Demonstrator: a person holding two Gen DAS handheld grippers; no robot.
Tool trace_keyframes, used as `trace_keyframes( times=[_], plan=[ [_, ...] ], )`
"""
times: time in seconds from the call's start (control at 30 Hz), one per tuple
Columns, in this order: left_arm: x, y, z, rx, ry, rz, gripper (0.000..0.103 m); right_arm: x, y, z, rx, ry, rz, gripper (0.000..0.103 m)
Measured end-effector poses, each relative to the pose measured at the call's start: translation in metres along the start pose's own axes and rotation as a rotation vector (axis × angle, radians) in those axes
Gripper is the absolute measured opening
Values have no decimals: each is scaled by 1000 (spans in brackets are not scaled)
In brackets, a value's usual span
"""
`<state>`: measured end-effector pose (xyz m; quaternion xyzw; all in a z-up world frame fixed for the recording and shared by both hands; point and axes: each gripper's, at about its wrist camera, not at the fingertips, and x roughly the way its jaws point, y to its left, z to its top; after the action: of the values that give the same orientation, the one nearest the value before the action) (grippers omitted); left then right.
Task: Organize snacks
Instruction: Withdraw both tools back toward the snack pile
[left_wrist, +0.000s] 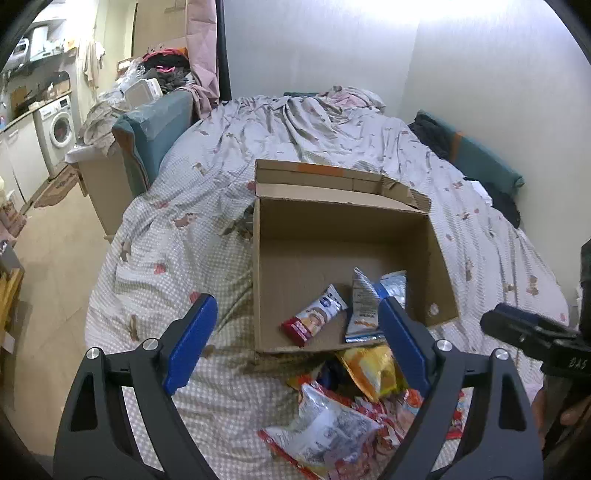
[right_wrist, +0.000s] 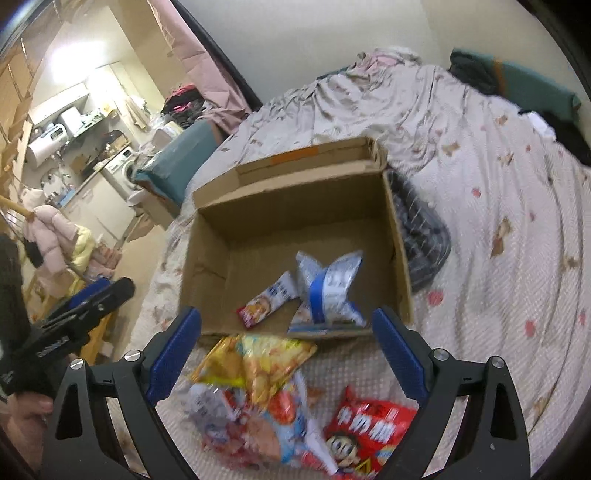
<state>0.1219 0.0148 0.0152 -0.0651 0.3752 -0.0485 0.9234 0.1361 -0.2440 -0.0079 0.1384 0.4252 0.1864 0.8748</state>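
Cardboard box (left_wrist: 295, 236) sits open on the patterned bedsheet (left_wrist: 207, 206), holding a red-and-white wafer bar (left_wrist: 314, 319) and 2 blue-and-silver packets (right_wrist: 328, 291) near its front wall. Just outside that wall lies a pile of snacks: a yellow chip bag (right_wrist: 255, 360) and a red candy bag (right_wrist: 369, 432). Left gripper (left_wrist: 295, 347) and right gripper (right_wrist: 288, 347) both hang spread wide and empty above the pile.

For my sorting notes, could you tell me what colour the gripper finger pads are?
Blue; the pads show best in the right wrist view.
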Motion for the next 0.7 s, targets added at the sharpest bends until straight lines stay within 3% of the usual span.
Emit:
trace_keyframes(
  times=[0.07,0.17,0.3,0.7],
  plan=[
    [-7,0,-3,-4,-16,2,87,-4,0,-7,7,2,-2,96],
    [-19,2,-6,-19,-46,6,102,-10,3,-20,2,2,-15,96],
    [-27,5,-8,-18,-67,21,103,-18,1,-37,15,5,-40,96],
    [-20,5,-40,-13,94,46,103,-25,-15,-54,88,30,-61,96]
  ],
)
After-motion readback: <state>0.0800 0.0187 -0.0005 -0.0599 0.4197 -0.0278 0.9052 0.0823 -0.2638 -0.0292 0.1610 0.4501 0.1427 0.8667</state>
